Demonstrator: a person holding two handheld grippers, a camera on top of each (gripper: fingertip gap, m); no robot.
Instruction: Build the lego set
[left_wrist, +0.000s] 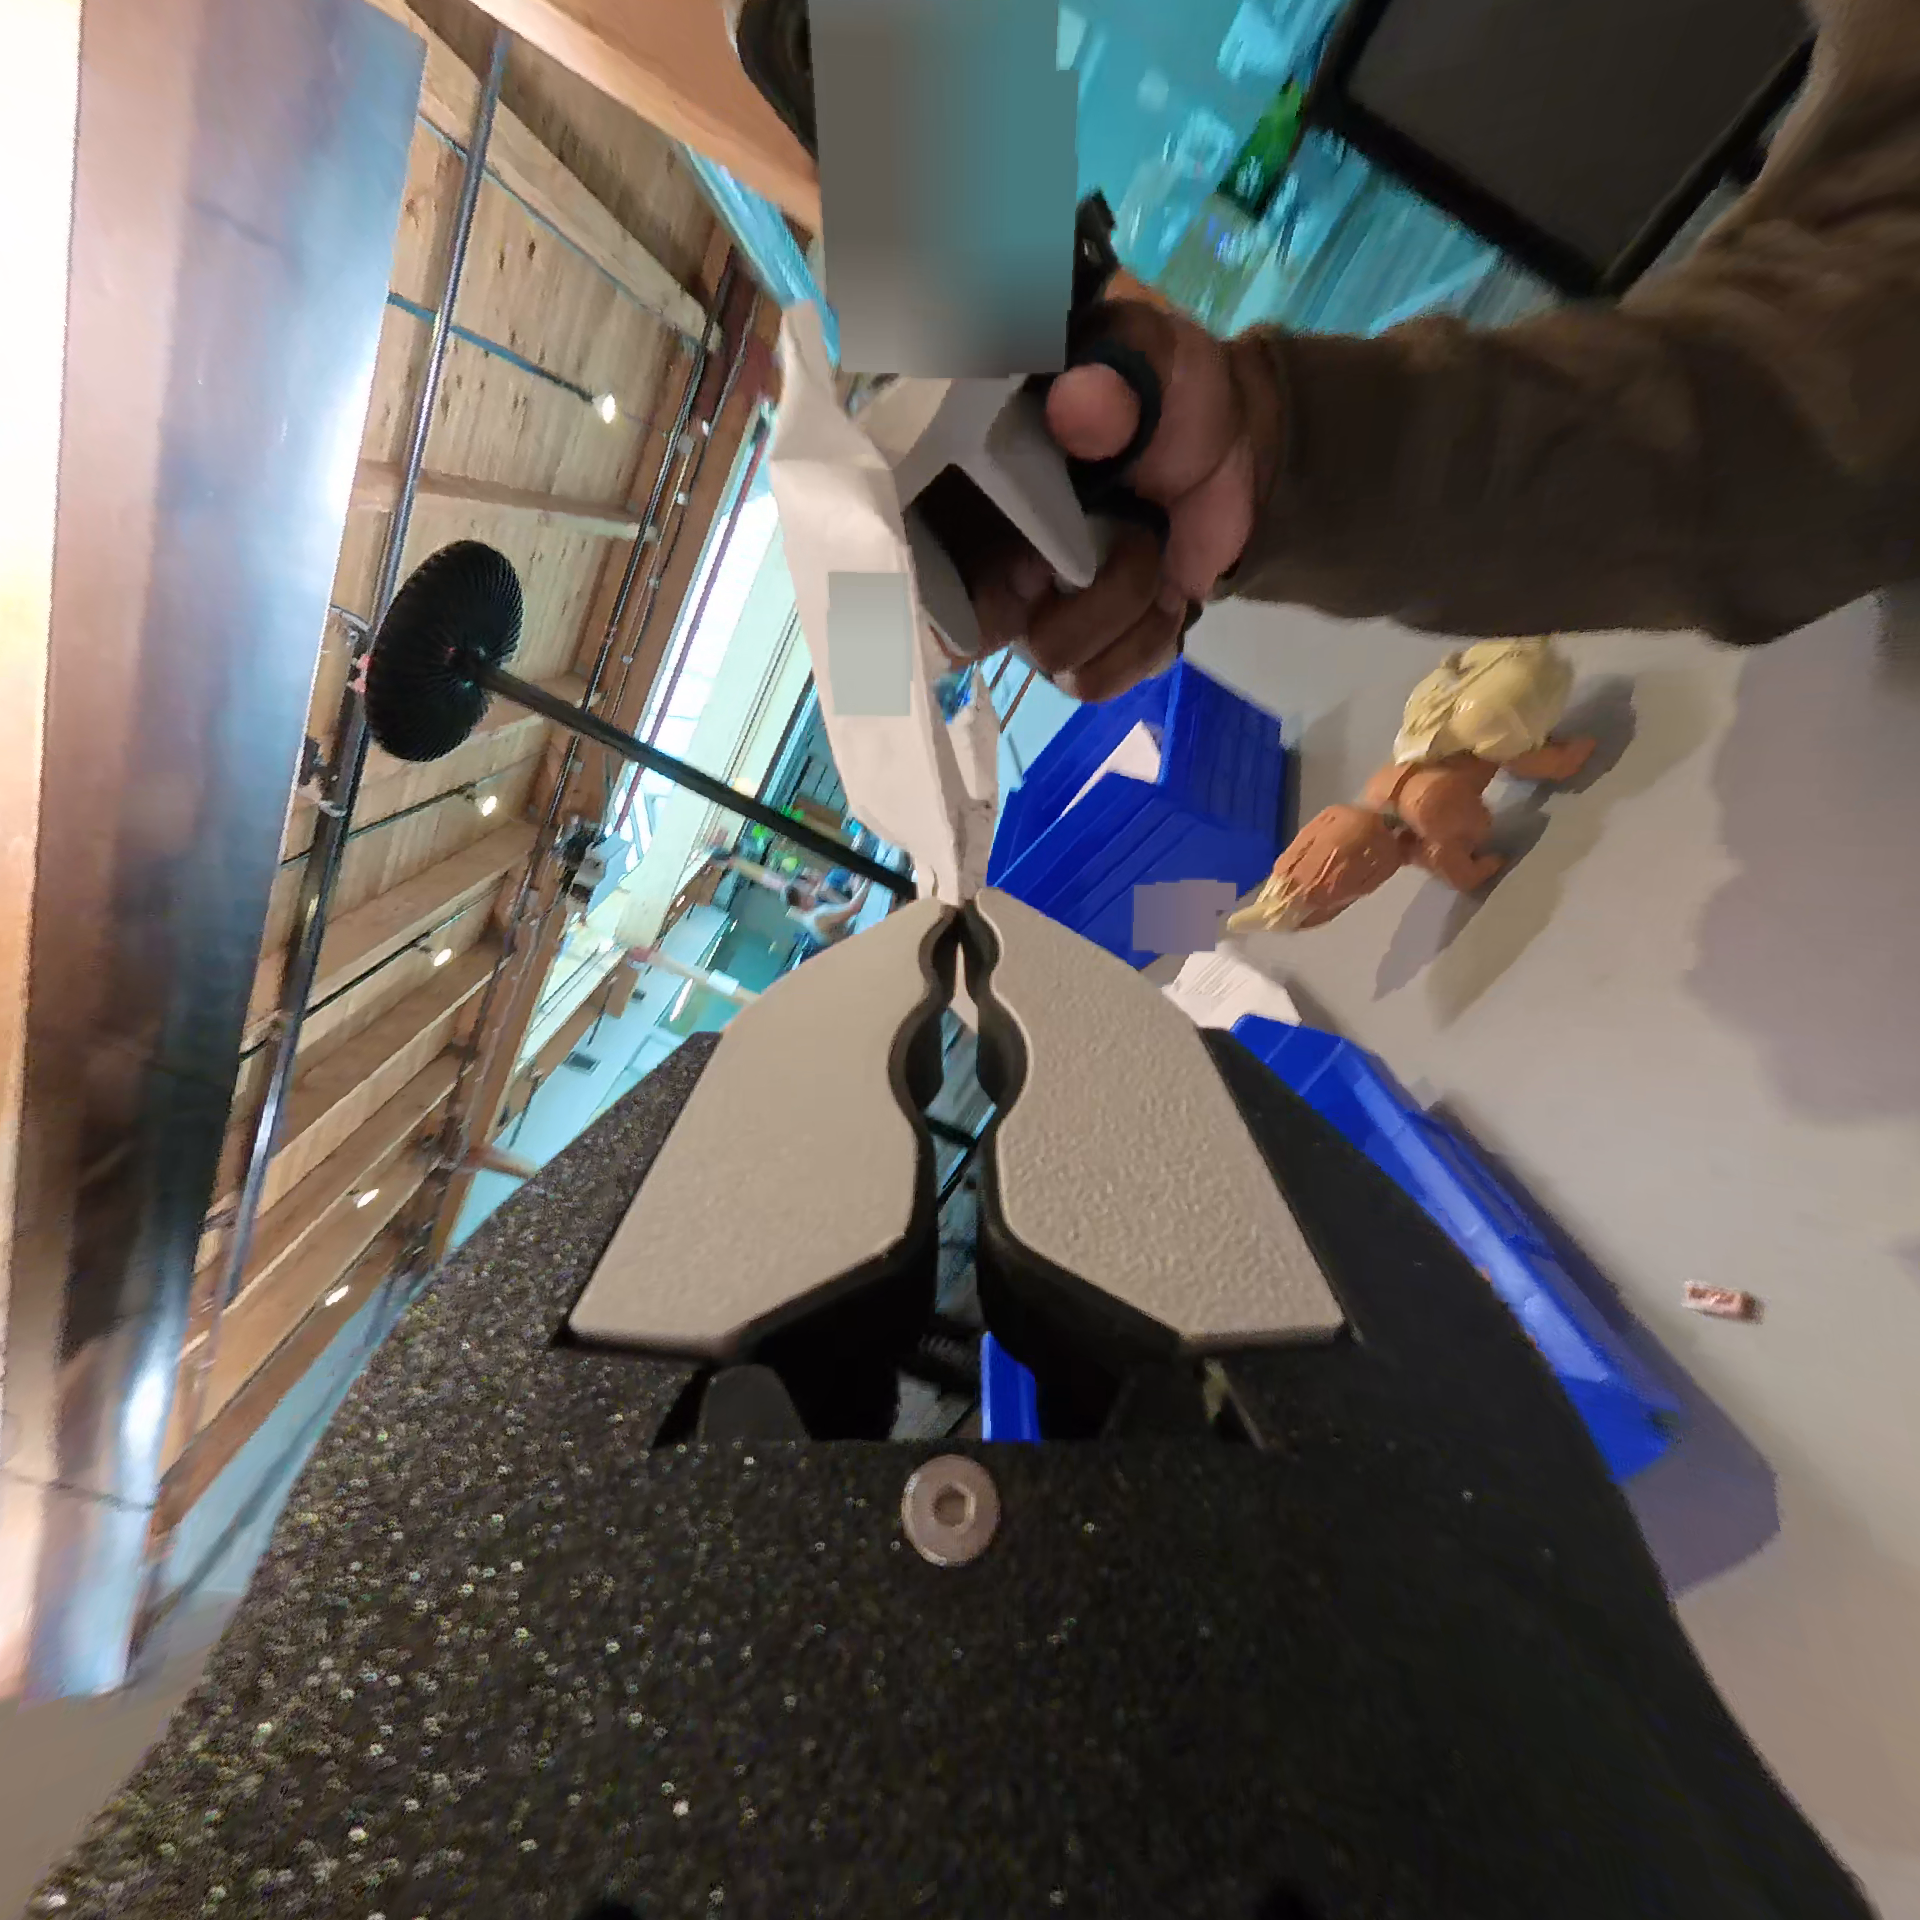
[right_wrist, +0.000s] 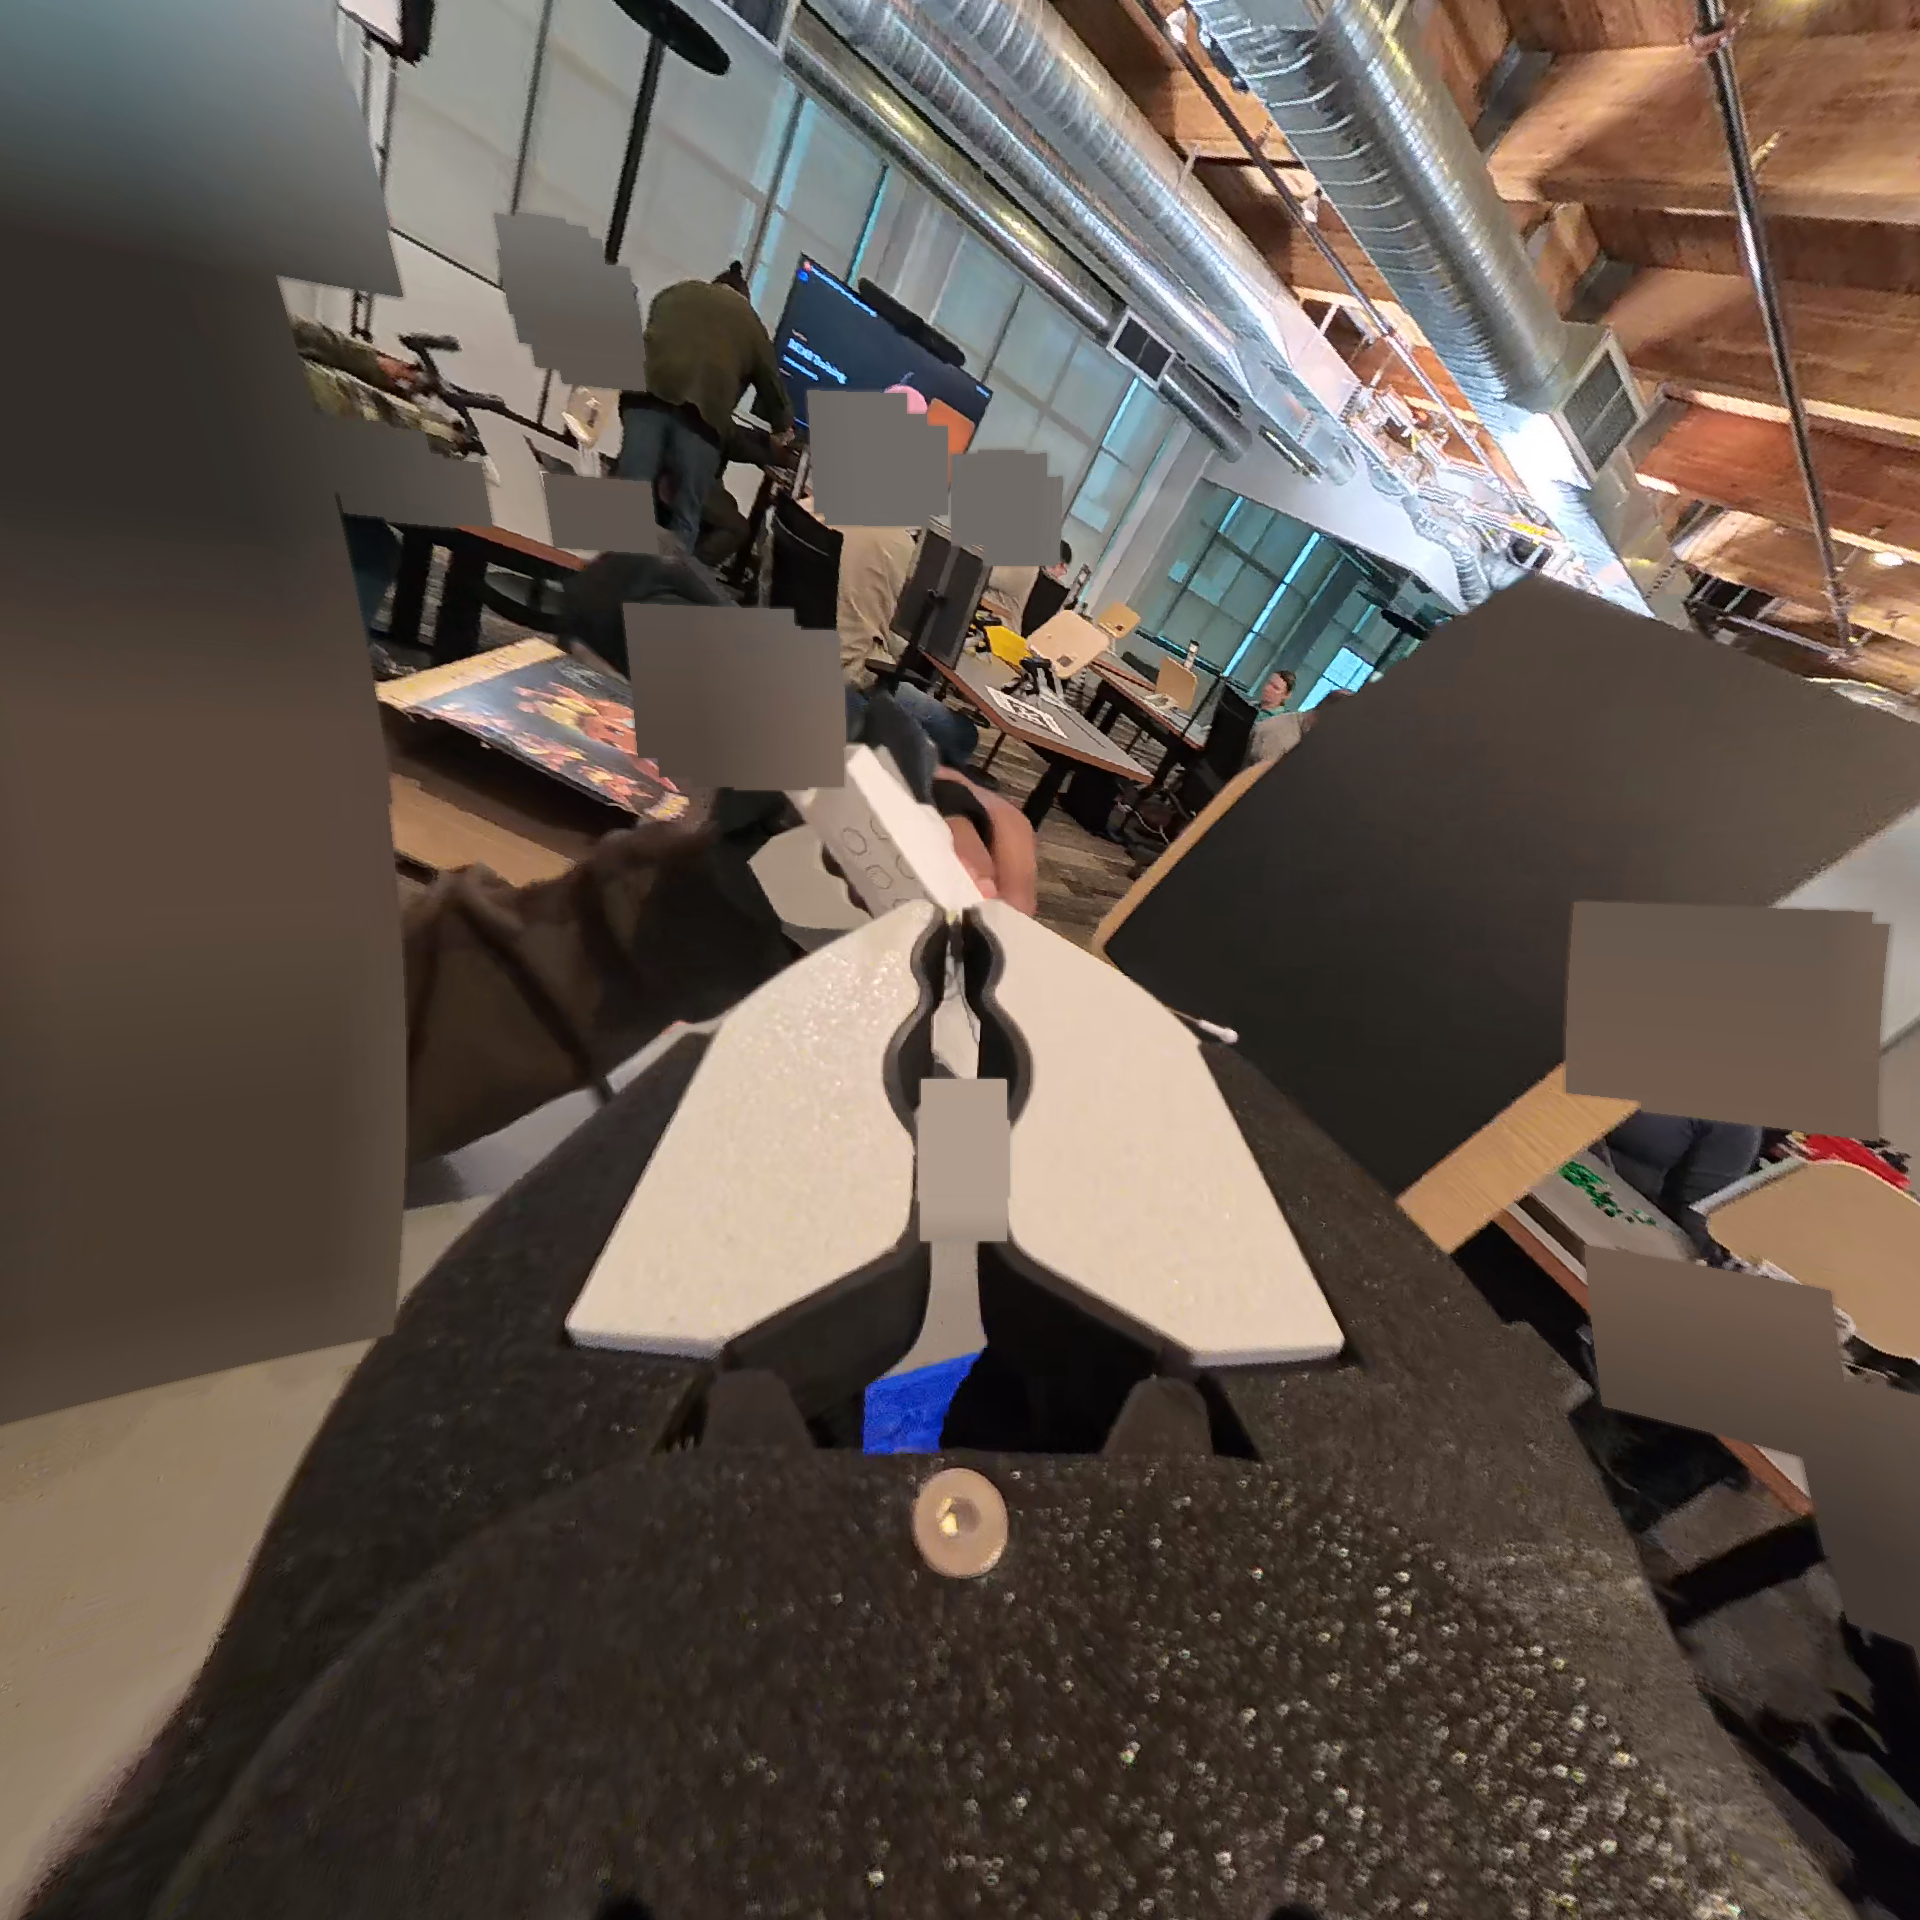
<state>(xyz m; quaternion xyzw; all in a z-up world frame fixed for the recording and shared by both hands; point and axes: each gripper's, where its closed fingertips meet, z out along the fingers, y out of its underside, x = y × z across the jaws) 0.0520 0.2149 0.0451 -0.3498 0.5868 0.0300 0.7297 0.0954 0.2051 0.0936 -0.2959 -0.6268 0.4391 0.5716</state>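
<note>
grey textured fingers on speckled black gripper bodies, each with a silver hex screw; brown sleeve.

White paper bag, blue bins, grey table, brown sleeve, tan-orange figure.

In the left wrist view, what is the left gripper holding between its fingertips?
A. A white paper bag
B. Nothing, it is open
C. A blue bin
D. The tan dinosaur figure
A: the left gripper is shut on the lower end of the white paper bag, whose upper part the other gripper holds.
</note>
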